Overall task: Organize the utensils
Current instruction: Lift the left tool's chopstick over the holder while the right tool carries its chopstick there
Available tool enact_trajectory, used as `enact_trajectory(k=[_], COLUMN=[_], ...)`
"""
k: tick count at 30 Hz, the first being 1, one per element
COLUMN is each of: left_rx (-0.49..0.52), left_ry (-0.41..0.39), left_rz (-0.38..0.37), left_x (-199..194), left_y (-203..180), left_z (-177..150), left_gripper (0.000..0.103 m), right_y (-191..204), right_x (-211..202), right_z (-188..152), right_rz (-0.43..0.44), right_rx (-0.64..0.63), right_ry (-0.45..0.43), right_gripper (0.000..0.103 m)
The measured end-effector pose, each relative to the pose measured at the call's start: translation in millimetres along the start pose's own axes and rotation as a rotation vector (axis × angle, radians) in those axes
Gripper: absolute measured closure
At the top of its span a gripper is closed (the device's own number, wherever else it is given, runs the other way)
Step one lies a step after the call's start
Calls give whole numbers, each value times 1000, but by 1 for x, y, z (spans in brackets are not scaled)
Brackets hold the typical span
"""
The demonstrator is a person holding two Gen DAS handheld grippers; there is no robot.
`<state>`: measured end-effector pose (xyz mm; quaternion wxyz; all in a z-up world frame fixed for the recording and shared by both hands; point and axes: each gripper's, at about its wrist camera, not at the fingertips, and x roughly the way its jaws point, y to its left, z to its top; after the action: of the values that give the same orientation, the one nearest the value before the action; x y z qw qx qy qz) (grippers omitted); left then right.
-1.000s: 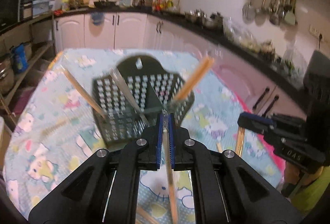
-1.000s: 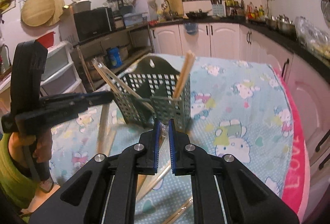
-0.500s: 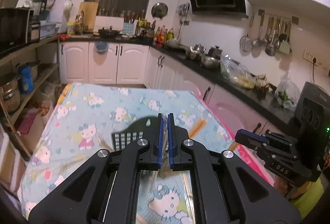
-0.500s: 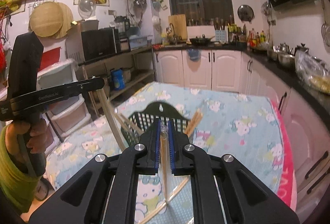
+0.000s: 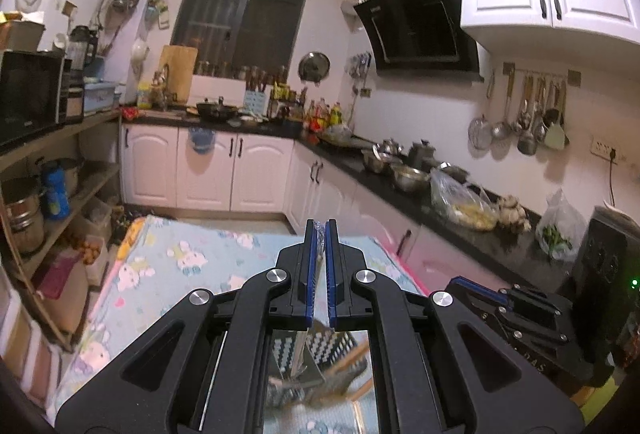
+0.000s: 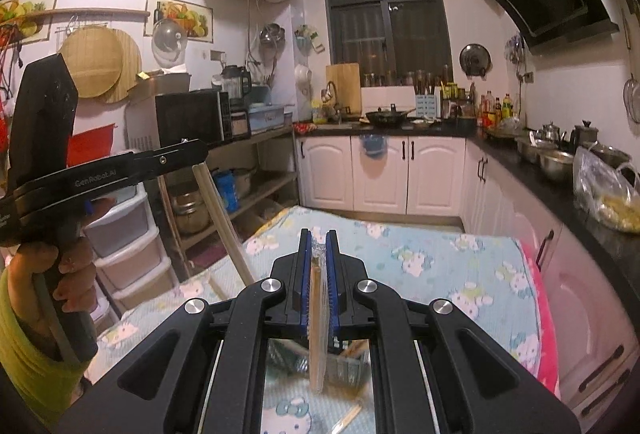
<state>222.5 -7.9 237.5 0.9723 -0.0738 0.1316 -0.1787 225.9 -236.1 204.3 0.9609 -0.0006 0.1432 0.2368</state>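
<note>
The left gripper (image 5: 319, 230) and right gripper (image 6: 319, 239) were black, with blue pads and silver screws; the sleeve (image 6: 24, 346) was yellow-green.

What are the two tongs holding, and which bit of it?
Each holds wrapped chopsticks by the top end: left tongs grip one pack, right tongs another, both hanging down.

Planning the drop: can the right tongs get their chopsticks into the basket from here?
Probably yes: the right tongs grip wrapped chopsticks hanging above the basket, with nothing visible between them.
</note>
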Motion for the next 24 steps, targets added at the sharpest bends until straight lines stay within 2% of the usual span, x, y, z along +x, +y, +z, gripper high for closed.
enact_trajectory(k=[9,15,24], left_rx=[-21,-65,-99], left_ry=[-50,-18,34], left_rz=[66,91,87], left_x=[14,32,46], left_y=[21,45,59], left_z=[8,-4,-32], left_gripper=[103,103,103], right_y=[-10,-16,-25], right_x=[19,36,65], right_z=[24,26,3], right_rz=[-24,-55,-84], right_rx=[21,27,49], right_ry=[-39,-44,-2], right_gripper=[96,96,96])
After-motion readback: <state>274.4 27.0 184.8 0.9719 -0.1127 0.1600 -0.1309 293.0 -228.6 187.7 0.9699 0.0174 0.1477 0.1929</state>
